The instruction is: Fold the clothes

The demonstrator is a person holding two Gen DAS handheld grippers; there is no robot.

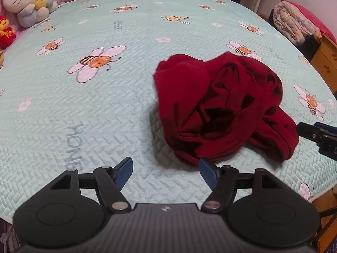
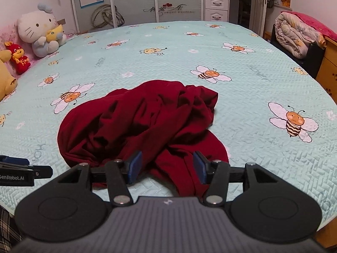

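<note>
Bedroom setup, mint bee-print bedspread filling both views. Low in frame, the left tool is spread wide over bare quilt, and the right tool is spread too, pinching nothing, cloth just beyond it. Mid-frame sits the dark red garment, one crumpled heap. Looks like folding hasn't begun; next I'd find an edge and spread it flat. Hello Kitty plush upper left.
</note>
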